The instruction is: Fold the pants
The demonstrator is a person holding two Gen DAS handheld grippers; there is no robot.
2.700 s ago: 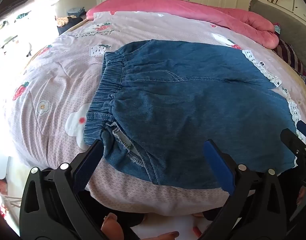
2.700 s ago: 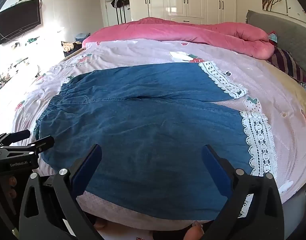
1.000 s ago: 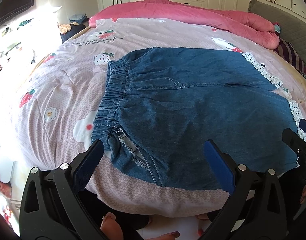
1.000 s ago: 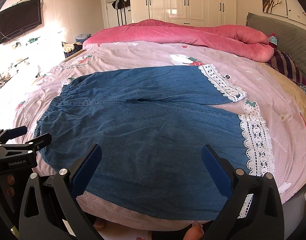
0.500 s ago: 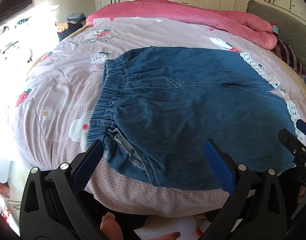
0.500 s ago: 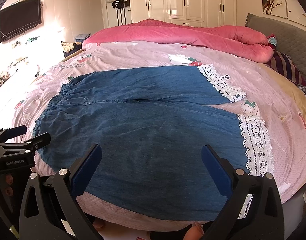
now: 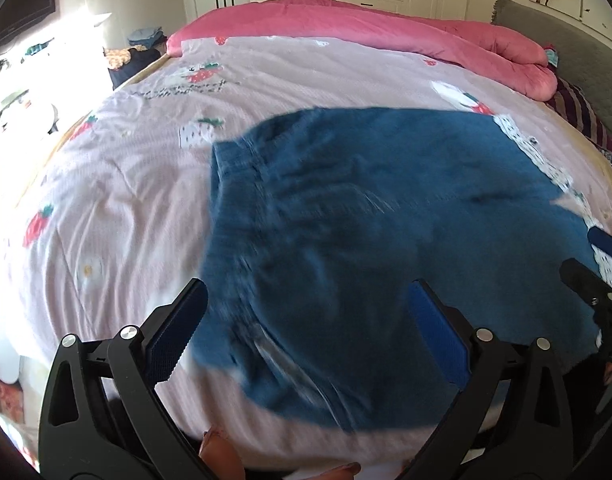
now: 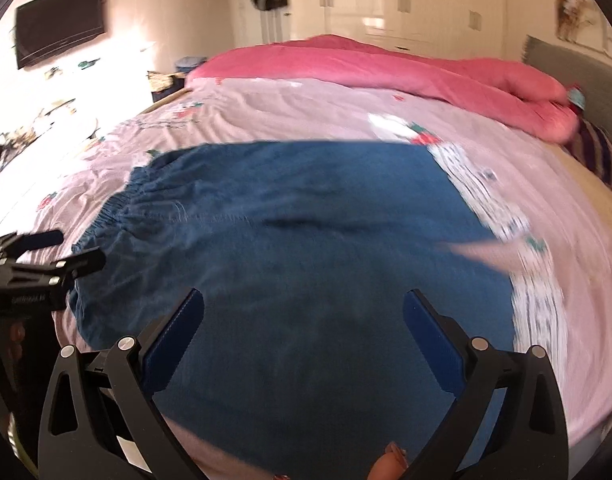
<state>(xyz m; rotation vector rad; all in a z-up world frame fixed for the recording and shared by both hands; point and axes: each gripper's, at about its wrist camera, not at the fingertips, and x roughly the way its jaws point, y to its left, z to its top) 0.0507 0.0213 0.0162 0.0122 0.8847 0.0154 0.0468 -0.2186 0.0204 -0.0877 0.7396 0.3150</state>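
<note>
A: Left wrist view. The left gripper [image 7: 306, 312] hangs at the near edge of the bed [image 7: 118, 208], blue pads spread wide, nothing between them. The denim pants [image 7: 366, 208] lie flat on the bedspread straight ahead, and the picture is smeared.

B: Which way do they run?

A: Sideways across the view: elastic waistband [image 7: 230, 184] to the left, lace cuffs [image 7: 546, 160] off to the right. The waist corner sits just beyond the left pad, so I'd say this hand is nearer the waist.

B: And the right wrist view?

A: The right gripper [image 8: 304, 320] is also spread apart and empty, over the near leg. Lace cuffs lie right of it, so that end is its reach. No containers anywhere.
</note>
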